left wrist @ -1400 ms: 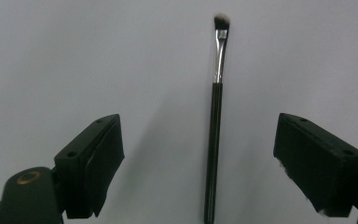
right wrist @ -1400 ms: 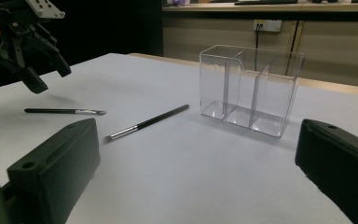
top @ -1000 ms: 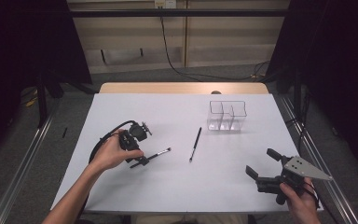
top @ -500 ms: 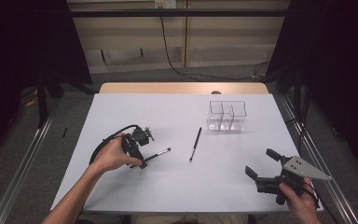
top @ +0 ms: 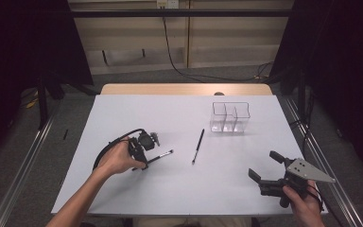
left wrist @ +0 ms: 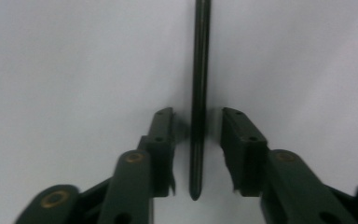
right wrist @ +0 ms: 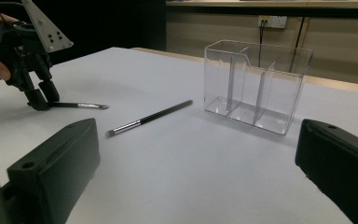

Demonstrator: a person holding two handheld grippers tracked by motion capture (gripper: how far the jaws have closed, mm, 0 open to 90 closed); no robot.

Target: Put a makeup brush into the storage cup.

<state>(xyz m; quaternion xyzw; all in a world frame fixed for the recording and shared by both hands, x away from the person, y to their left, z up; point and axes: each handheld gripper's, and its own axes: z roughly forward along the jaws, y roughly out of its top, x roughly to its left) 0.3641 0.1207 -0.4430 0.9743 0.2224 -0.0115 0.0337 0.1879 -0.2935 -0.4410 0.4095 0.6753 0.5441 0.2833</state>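
— What sat behind the white table?
— A beige panelled wall, a black cable hanging down it, dark curtains either side, grey floor below.

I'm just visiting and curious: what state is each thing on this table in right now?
Left tongs: lowered to the table, jaws just closing around a brush handle, narrow gaps still showing.
Right tongs: wide open, holding nothing.
Near brush: lying flat, handle between the left jaws.
Second brush: lying flat, untouched.
Clear organizer: upright, its compartments empty.
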